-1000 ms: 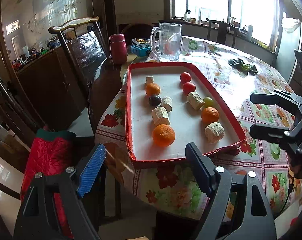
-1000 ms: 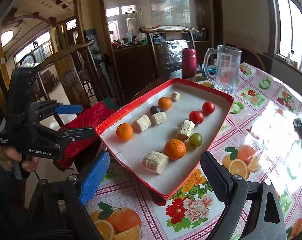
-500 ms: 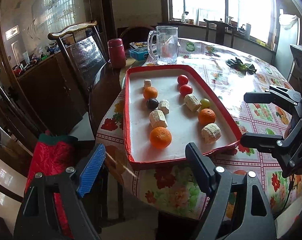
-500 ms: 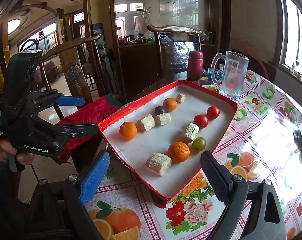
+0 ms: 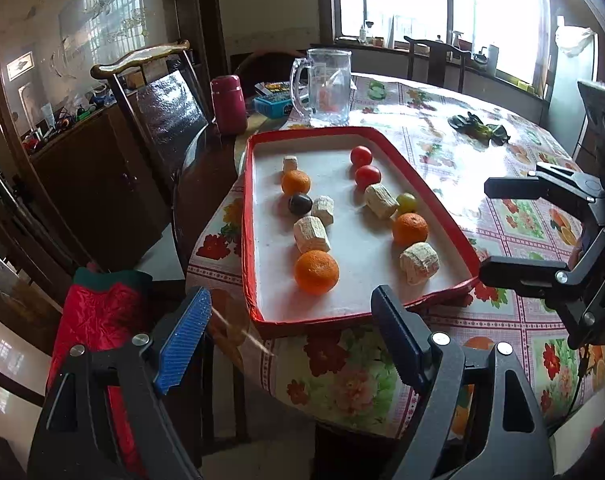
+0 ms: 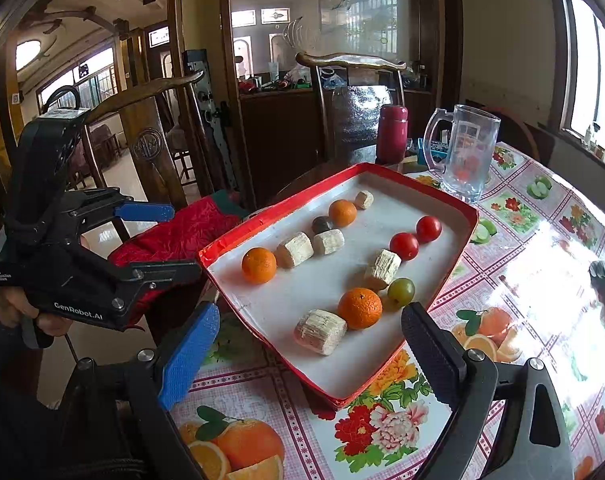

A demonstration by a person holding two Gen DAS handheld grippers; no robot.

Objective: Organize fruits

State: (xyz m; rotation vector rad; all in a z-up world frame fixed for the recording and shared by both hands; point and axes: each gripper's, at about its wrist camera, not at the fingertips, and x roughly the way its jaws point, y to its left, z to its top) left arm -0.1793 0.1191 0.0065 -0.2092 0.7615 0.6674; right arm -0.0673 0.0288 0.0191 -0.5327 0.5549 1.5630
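Fruits sit in a red-rimmed tray (image 5: 258, 320) w/ a white floor, at the near edge of the counter (image 5: 502, 216), which has a flowered cloth. 2 rough rows. Left row, near to far: orange (image 5: 316, 272), pale chunk (image 5: 311, 235), dark plum (image 5: 300, 204) touching another pale chunk (image 5: 323, 210), 2nd orange (image 5: 295, 182), small pale chunk (image 5: 290, 163). Right row: pale chunk (image 5: 419, 263), 3rd orange (image 5: 410, 229), green grape (image 5: 406, 201) just beside a pale chunk (image 5: 380, 201), then 2 tomatoes (image 5: 367, 175) (the far one (image 5: 361, 155) near the tray's back wall).

Left tongs (image 5: 290, 344) spread wide, nothing between them, held in front of the tray's near rim, off the counter edge. Right tongs (image 6: 308, 356) also spread, empty, hovering over the tray's near corner; nearest fruit is the pale chunk by the 3rd orange.

Behind the tray: glass mug (image 5: 329, 86), red flask (image 5: 228, 104), wooden chair (image 5: 158, 92). A red quilted cushion (image 5: 98, 320) lies low on the left.
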